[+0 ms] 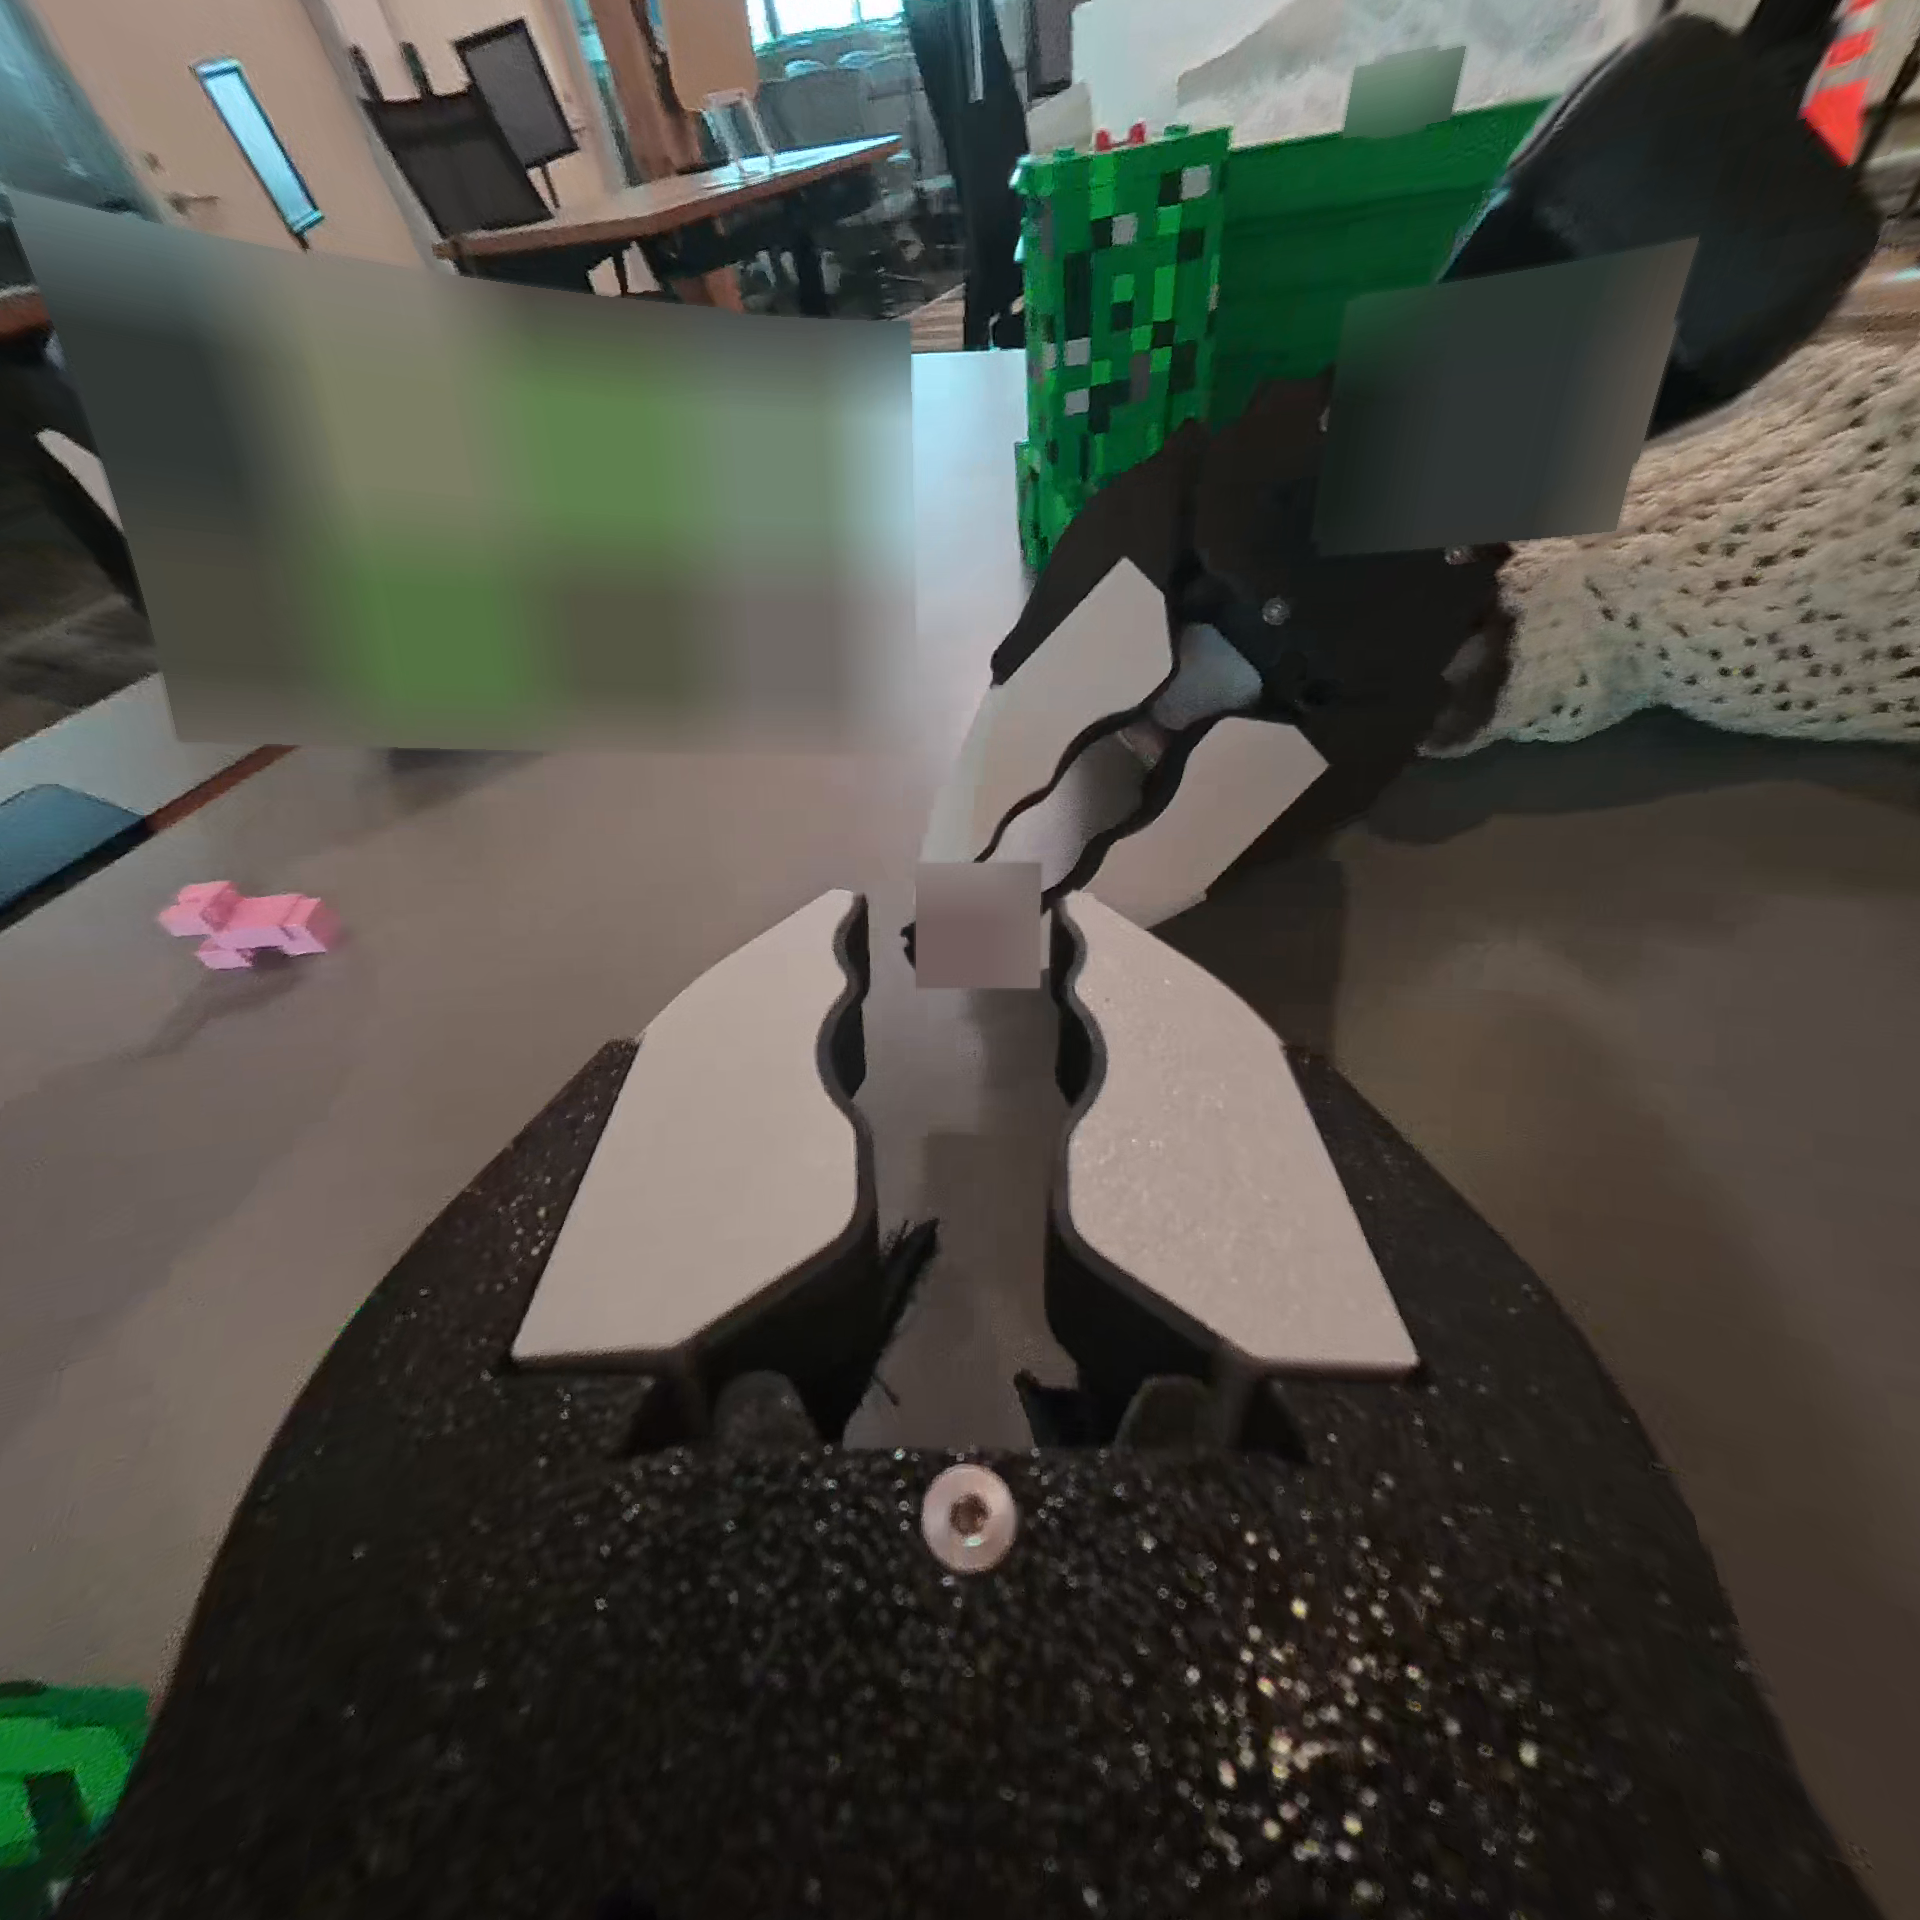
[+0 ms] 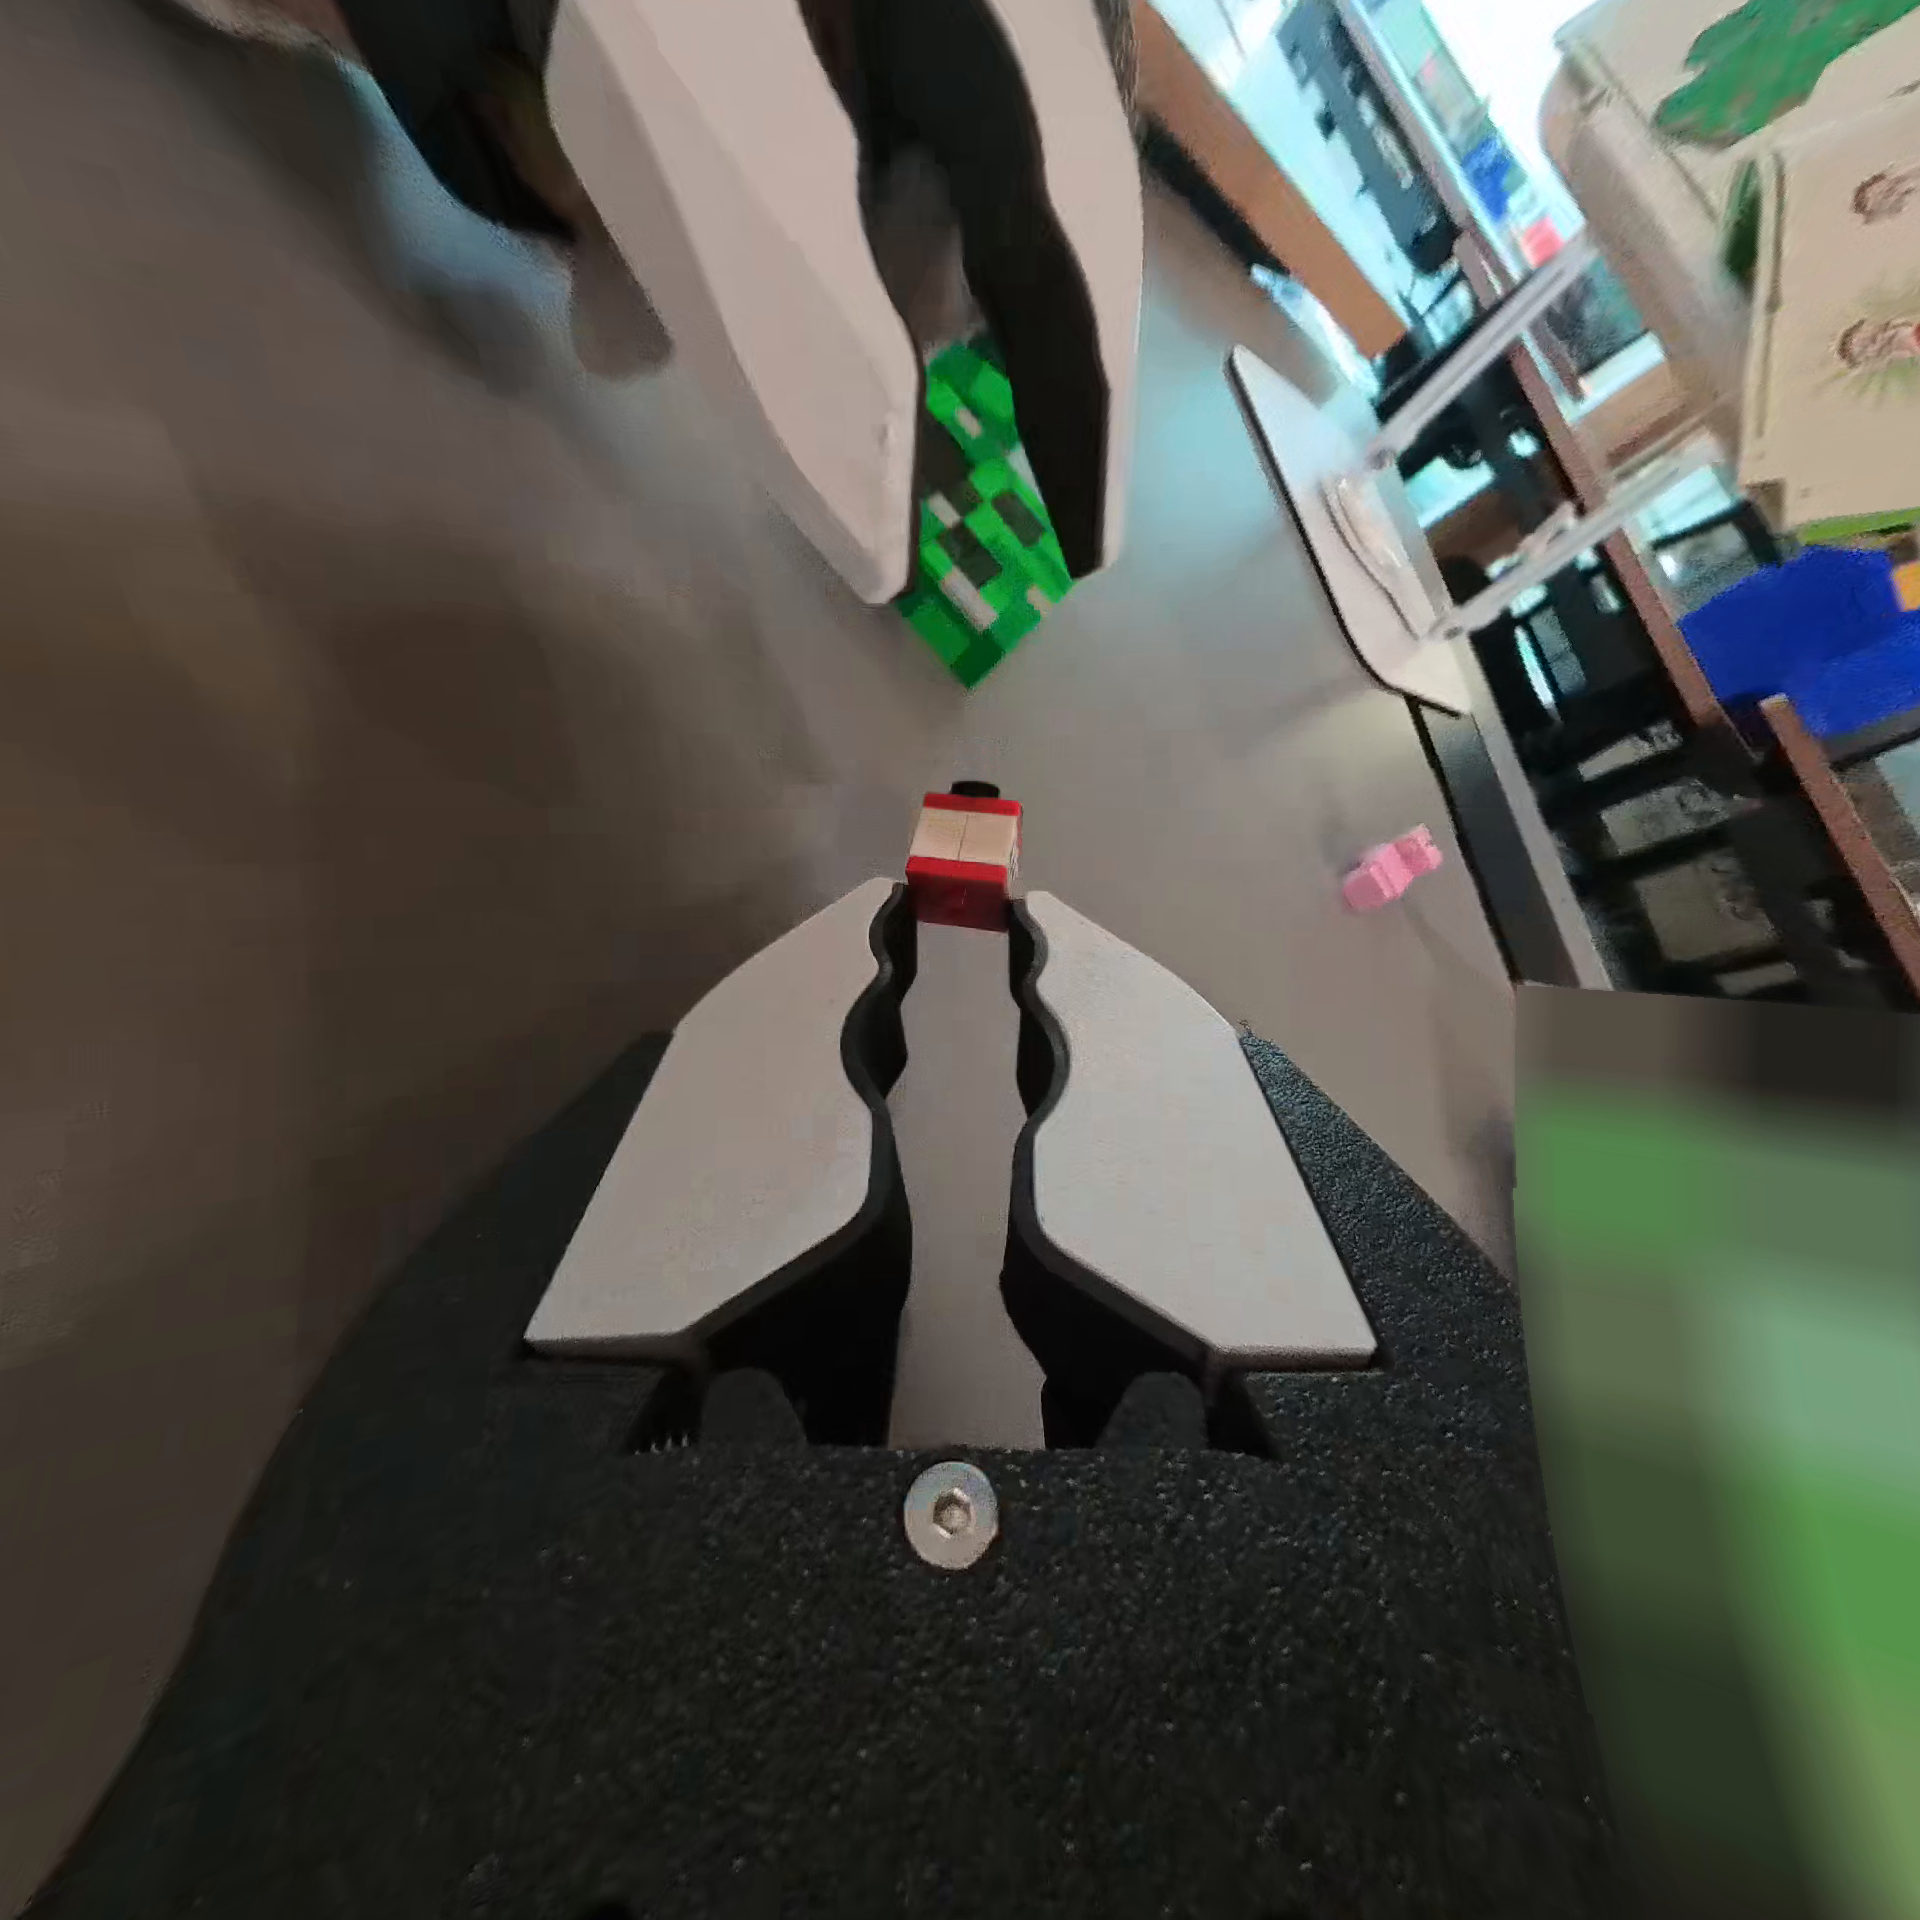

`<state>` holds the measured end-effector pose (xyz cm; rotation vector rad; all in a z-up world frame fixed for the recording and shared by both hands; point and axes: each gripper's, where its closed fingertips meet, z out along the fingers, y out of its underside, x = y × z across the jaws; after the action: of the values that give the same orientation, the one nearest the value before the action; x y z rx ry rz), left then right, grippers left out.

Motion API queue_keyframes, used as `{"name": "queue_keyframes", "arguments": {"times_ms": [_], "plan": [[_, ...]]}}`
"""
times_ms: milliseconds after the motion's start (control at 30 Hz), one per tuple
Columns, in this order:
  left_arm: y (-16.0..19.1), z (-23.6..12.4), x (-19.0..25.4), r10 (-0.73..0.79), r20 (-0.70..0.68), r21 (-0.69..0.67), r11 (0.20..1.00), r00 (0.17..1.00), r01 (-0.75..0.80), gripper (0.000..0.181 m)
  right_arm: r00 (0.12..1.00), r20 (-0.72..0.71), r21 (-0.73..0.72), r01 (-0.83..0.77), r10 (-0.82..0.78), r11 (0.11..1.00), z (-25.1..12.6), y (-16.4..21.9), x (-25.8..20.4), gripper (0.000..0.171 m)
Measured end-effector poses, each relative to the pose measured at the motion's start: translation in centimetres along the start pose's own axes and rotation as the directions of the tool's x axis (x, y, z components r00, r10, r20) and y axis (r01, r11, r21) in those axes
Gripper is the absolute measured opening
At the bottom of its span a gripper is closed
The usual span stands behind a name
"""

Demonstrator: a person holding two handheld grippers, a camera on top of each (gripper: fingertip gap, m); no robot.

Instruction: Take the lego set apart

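While right gripper [image 2: 961, 902] clamps red/white brick stack [image 2: 964, 857], left gripper [image 1: 961, 925] sits apart, tip contents blurred out.

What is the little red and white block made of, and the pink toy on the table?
The red and white block, pinched at the right gripper tips, looks like hard plastic bricks: crisp square edges, flat solid colours, a dark stud on top. The pink toy also looks like plastic bricks, blocky and evenly coloured; blur hides its finish. The table looks smooth, grey and faintly glossy, perhaps laminate.
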<state>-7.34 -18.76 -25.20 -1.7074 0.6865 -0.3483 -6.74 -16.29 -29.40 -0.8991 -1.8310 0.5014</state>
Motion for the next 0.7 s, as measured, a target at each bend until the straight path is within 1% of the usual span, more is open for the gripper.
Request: {"name": "queue_keyframes", "arguments": {"times_ms": [67,133,233,367,433,500,600,667,700], "plan": [[0.1,0.3,0.0,-0.043,0.006,-0.012,0.999,0.999,0.043,0.030,0.999,-0.029,0.004,-0.028,0.028,1.000,0.1,-0.4,0.4,0.016],[0.3,0.8,-0.1,-0.098,0.022,-0.023,0.995,0.995,0.099,0.031,0.993,-0.050,0.039,-0.104,0.106,0.994,0.0,-1.1,0.9,0.016],[0.6,1.5,-0.4,-0.130,0.059,-0.041,0.990,0.990,0.132,0.031,0.977,-0.100,0.058,-0.181,0.186,0.982,-0.1,-1.4,1.8,0.016],[0.2,2.0,-0.5,-0.125,0.095,-0.029,0.991,0.988,0.128,0.031,0.975,-0.108,0.098,-0.184,0.194,0.978,-0.4,-2.0,1.8,0.016],[0.2,2.1,-0.4,-0.121,0.108,-0.030,0.992,0.987,0.125,0.028,0.973,-0.119,0.092,-0.187,0.197,0.978,-0.4,-1.8,2.0,0.016],[0.2,2.2,-0.5,-0.142,0.115,-0.024,0.989,0.983,0.146,0.026,0.974,-0.113,0.093,-0.187,0.197,0.978,-0.4,-1.8,2.0,0.016],[0.0,2.0,-0.7,-0.181,0.098,0.001,0.983,0.979,0.181,0.033,0.974,-0.100,0.113,-0.193,0.205,0.975,-0.7,-1.9,2.0,0.016],[-0.6,1.6,-0.4,-0.177,0.055,0.045,0.984,0.983,0.175,0.037,0.971,-0.049,0.141,-0.226,0.235,0.964,-1.0,-2.2,1.9,0.016],[-0.8,1.4,-0.2,-0.156,0.041,0.056,0.986,0.987,0.154,0.038,0.966,0.013,0.157,-0.257,0.259,0.953,-1.1,-2.4,1.5,0.016]]}}
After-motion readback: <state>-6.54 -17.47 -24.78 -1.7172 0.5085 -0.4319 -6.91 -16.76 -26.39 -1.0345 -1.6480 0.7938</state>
